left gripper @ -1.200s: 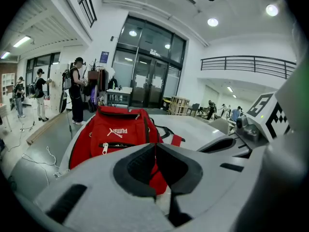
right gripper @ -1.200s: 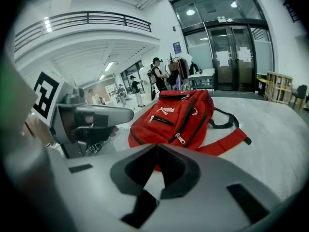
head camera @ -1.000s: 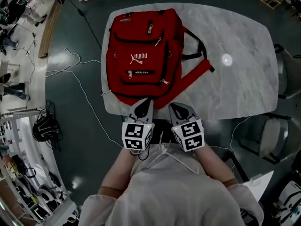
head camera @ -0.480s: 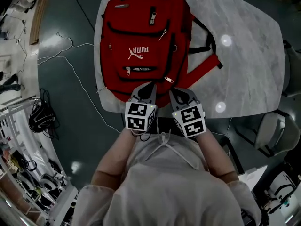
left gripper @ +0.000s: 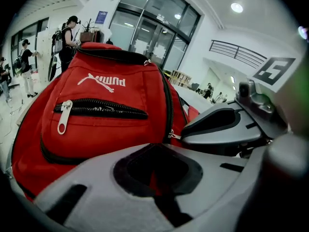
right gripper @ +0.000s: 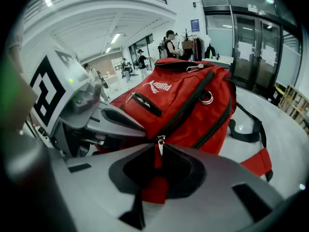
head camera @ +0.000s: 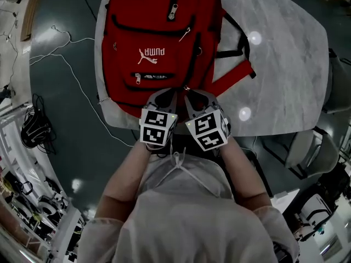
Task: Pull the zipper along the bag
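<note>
A red backpack (head camera: 159, 43) lies flat on the marble table (head camera: 285, 64), its bottom end towards me. Both grippers rest over that near end, side by side. My left gripper (head camera: 164, 95) is shut, and red fabric shows through the hole behind its tips (left gripper: 154, 146). My right gripper (head camera: 190, 96) sits at the lower end of the long side zipper. The small silver zipper pull (head camera: 187, 88) hangs in the narrow slit between the right fingertips (right gripper: 160, 147), which are closed on it. The black zipper runs away up the backpack's side (right gripper: 193, 100).
Other silver pulls sit on the front pockets (head camera: 137, 79) and near the top (head camera: 171, 8). Black shoulder straps (head camera: 233, 48) trail to the right on the table. White cables (head camera: 66, 59) lie on the dark floor at left; chairs (head camera: 307, 147) stand at right.
Both grippers moved forward from the table's near edge onto the backpack's bottom end. The right gripper's tips came up to the silver zipper pull.
</note>
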Action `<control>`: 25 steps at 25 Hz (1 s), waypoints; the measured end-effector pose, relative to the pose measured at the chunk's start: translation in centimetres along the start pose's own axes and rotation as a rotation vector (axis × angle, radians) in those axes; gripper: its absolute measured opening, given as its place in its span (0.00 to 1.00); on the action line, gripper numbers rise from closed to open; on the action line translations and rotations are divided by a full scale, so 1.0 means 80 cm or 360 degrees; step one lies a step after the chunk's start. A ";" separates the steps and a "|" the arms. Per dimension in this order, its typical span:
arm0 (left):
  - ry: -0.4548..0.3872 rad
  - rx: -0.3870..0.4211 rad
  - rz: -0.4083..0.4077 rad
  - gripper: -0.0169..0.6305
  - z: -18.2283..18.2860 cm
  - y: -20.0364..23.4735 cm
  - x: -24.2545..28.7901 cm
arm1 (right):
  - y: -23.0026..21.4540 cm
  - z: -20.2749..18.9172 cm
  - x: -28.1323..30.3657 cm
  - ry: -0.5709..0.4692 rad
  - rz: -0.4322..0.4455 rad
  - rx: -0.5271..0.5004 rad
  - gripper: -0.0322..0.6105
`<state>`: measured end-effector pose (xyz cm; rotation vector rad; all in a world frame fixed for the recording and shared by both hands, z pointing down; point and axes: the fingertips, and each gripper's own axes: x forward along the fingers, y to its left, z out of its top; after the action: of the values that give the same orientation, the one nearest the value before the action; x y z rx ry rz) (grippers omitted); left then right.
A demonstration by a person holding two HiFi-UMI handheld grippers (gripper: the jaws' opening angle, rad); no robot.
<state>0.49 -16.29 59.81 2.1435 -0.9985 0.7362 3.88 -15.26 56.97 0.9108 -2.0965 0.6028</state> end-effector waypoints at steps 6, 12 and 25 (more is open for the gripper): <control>0.0123 -0.0038 -0.0024 0.06 -0.007 0.003 0.011 | -0.005 -0.004 0.014 0.0071 0.0025 -0.0070 0.15; 0.0134 -0.0048 -0.0044 0.06 -0.005 0.001 0.012 | -0.008 -0.002 0.027 0.0132 0.0105 -0.0136 0.18; 0.0168 -0.0078 -0.0098 0.06 -0.005 0.001 0.012 | -0.020 0.001 0.044 0.0304 0.0500 -0.0083 0.12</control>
<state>0.88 -16.45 60.73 2.0619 -0.8825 0.7787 3.44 -17.71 59.91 0.4757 -2.0837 0.7603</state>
